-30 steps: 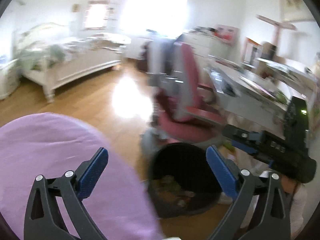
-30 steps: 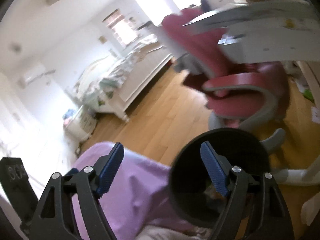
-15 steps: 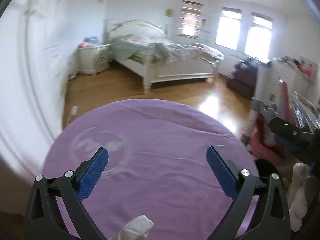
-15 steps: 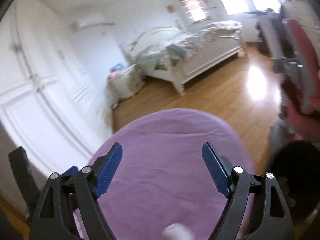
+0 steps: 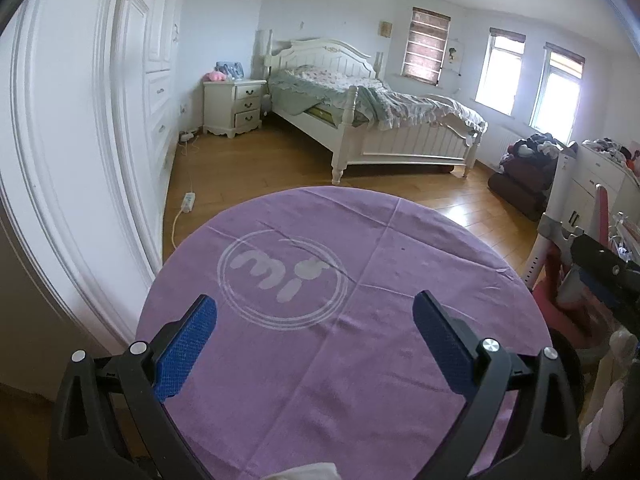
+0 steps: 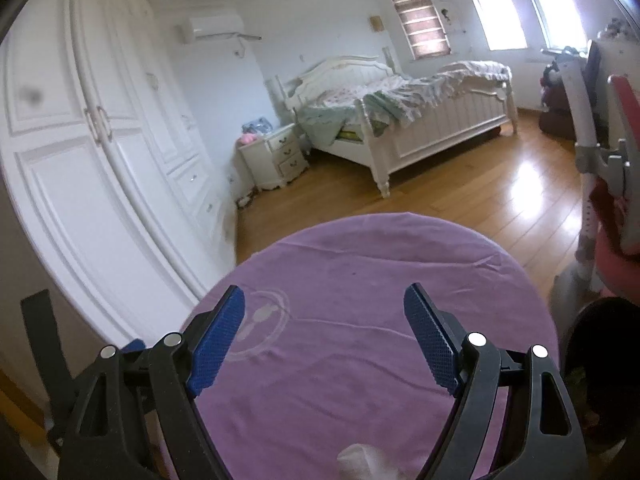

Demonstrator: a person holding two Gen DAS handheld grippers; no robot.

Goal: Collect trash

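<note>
A round table under a purple cloth (image 5: 360,360) (image 6: 380,360) fills the lower half of both wrist views. A crumpled white tissue (image 6: 360,465) lies on the cloth at its near edge, below and behind the fingertips; its top shows too in the left wrist view (image 5: 308,472). My left gripper (image 5: 314,332) hangs open over the cloth with nothing between its blue pads. My right gripper (image 6: 324,328) is likewise open and empty. The black trash bin (image 6: 600,368) stands on the floor right of the table.
White wardrobe doors (image 5: 80,140) run close along the left. A white bed (image 5: 380,120) and nightstand (image 5: 234,108) stand across the wooden floor. A pink desk chair (image 6: 616,184) is at the right, next to the bin. The right gripper's body (image 5: 608,276) shows at the right.
Both views swung left, from the bin and pink chair onto the purple table. The bin slid to the right edge, and the white tissue came into sight at the near edge.
</note>
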